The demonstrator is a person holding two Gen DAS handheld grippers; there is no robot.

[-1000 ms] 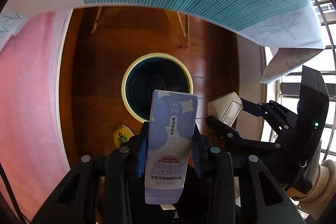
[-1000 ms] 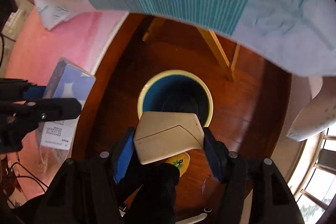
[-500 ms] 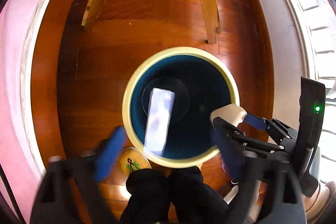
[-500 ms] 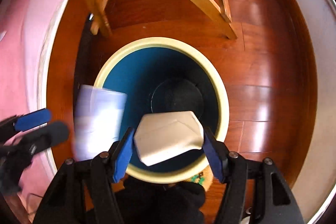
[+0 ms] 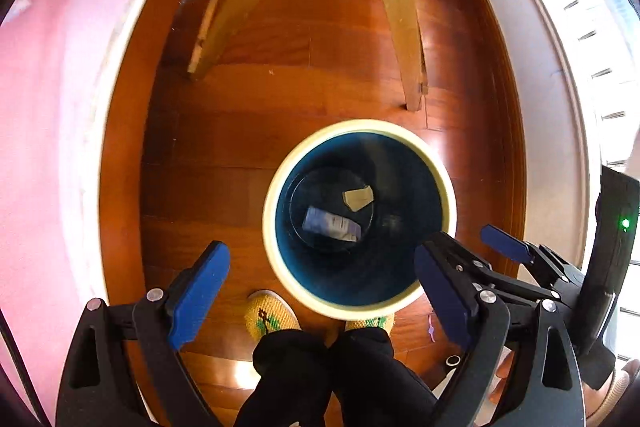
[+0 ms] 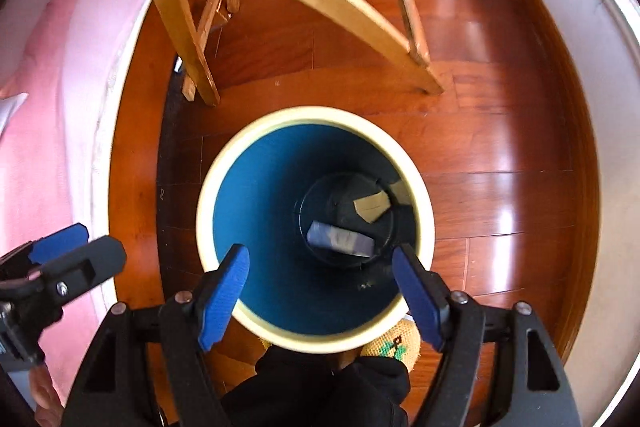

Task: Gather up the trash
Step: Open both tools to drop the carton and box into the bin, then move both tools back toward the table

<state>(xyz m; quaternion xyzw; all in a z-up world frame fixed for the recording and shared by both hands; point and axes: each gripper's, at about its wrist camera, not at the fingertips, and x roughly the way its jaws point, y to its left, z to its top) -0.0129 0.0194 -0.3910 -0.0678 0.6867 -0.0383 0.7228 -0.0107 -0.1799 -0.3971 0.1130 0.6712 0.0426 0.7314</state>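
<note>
Now the left hand-held gripper (image 5: 320,291) hangs released above the bin (image 5: 272,259); inside, on its bottom, lie the blue carton (image 5: 331,224) and, just beside it, the beige box (image 5: 358,197). The right hand-held gripper (image 6: 322,281), jaws just spread, holds nothing.

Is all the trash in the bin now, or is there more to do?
Done: the blue carton and the beige box both lie at the bottom of the bin. In hand: nothing; the left hand-held gripper and right hand-held gripper are open and empty. No other trash shows here.
</note>
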